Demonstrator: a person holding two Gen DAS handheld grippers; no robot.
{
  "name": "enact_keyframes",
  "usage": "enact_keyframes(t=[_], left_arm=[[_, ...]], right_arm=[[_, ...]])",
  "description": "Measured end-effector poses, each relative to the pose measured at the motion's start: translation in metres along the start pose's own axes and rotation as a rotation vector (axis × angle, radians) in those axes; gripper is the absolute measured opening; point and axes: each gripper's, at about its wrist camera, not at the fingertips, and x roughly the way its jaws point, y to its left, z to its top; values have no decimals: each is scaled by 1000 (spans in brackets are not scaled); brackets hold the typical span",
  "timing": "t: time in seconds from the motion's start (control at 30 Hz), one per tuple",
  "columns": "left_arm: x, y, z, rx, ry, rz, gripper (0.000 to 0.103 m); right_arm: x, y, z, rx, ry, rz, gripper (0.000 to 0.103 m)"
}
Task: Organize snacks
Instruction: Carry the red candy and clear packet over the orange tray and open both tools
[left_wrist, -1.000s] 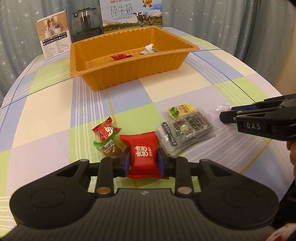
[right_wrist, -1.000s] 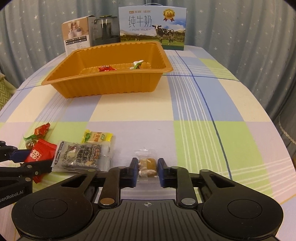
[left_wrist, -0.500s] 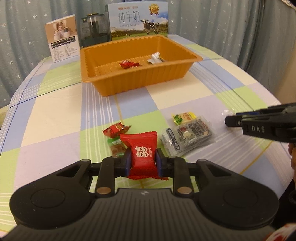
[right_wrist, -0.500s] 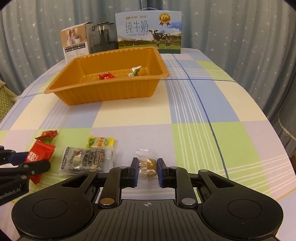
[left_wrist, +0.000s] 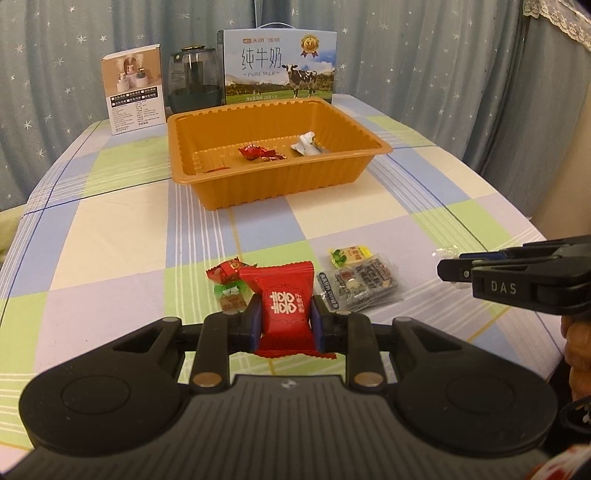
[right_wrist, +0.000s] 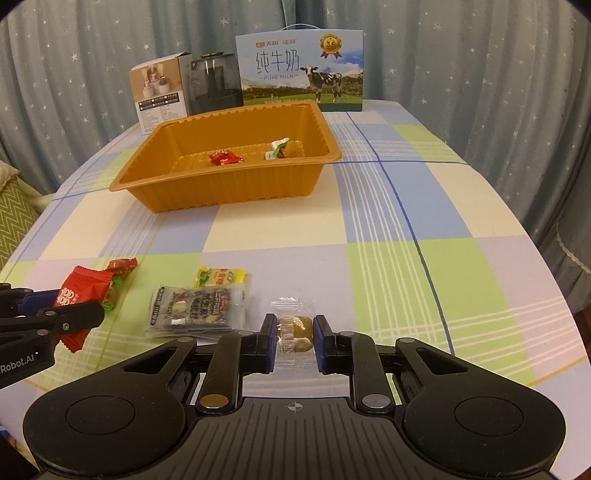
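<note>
Between blue fingers (left_wrist: 255, 325) — glossy red packet (left_wrist: 284, 306), white-printed.

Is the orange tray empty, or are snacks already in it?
Not empty. The orange tray holds a red-wrapped candy and a white-wrapped one on its floor; most of the floor is bare.
</note>
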Motion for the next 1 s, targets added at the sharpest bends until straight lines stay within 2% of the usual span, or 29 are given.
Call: enact_keyframes(t=[0.3,0.7,1.0], left_arm=[[-2,5,24,-22,-39,-16,23],[17,22,96,-32,-106,-21,23],[43,35,133,-27,-110,-4,23]], right_arm=[[-5,6,25,1,-40,27,21],[15,8,101,-4,-116,69,21],[39,7,148,-9,-133,88,21]])
